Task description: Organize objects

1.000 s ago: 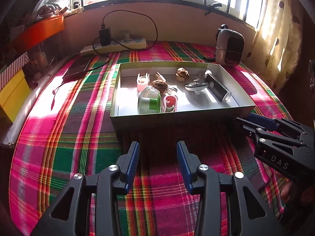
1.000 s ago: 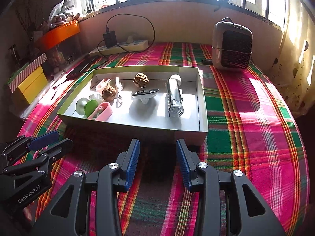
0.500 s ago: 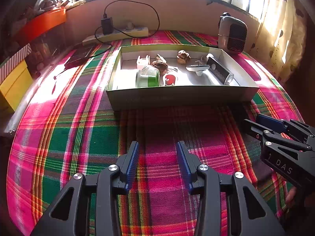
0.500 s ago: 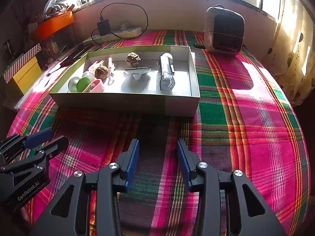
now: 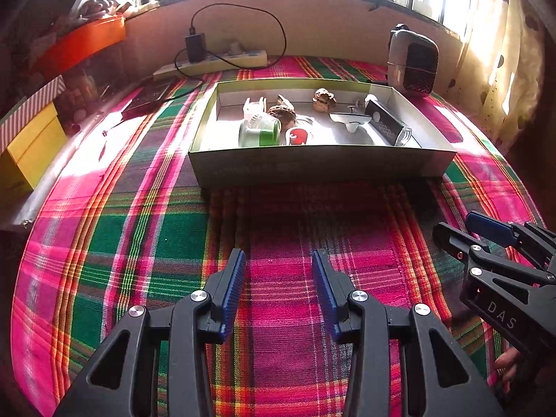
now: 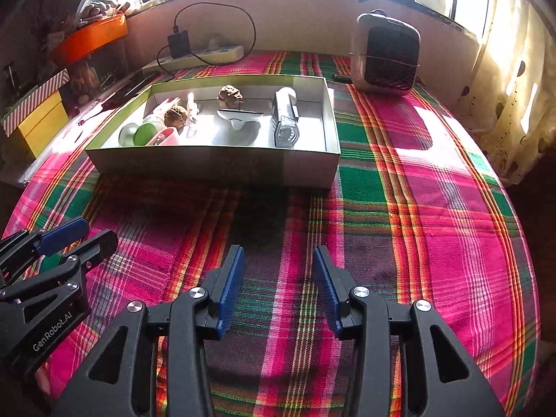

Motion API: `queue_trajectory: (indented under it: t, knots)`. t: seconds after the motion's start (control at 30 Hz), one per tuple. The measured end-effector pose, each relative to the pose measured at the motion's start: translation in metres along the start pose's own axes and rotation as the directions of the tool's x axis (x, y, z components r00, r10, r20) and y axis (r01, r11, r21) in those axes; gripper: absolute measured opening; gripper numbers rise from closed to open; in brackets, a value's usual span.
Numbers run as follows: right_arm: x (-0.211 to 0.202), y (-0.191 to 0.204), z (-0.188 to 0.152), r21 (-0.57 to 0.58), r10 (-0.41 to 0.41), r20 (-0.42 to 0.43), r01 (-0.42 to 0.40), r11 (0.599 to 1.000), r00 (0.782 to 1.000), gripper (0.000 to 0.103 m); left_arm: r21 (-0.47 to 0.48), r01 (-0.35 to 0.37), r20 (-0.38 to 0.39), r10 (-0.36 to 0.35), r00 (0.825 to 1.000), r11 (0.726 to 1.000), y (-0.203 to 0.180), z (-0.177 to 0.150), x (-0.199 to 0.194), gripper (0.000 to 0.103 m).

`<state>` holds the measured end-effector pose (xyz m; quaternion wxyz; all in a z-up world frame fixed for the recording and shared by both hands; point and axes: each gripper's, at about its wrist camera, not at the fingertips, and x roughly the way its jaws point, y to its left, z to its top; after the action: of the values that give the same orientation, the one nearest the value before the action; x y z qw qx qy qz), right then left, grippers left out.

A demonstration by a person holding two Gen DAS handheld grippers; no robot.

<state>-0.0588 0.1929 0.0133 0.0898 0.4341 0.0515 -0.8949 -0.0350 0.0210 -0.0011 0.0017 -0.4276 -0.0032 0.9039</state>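
A plaid-covered worktop (image 6: pixel 434 208) carries a shallow box (image 6: pixel 215 165) holding the small objects; a heater (image 6: pixel 385 55) stands behind its right corner. Nearer than the box, left gripper (image 5: pixel 278 278) and right gripper (image 6: pixel 278 274) hover empty, jaws apart. Only the left view shows the red-capped item (image 5: pixel 298 136).

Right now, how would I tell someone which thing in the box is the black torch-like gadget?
Find the shallow box on the plaid cloth. The gadget lies alone at the end nearest the small heater: long, black and boxy, unlike the small rounded items around it.
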Motion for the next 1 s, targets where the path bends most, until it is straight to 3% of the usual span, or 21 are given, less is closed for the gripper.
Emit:
queue_trajectory:
  t: [0.07, 1.0]
  knots:
    - [0.0004, -0.0043, -0.0005, 0.021, -0.012, -0.005, 0.012, 1.0, 1.0, 0.057, 0.004, -0.004, 0.0, 0.004, 1.0, 1.0, -0.0002, -0.0003, -0.0001, 0.038]
    - [-0.0006, -0.0063, -0.0017, 0.028, -0.014, -0.004, 0.014, 1.0, 1.0, 0.058, 0.002, -0.002, 0.0, 0.002, 1.0, 1.0, -0.0002, -0.0008, -0.0003, 0.039]
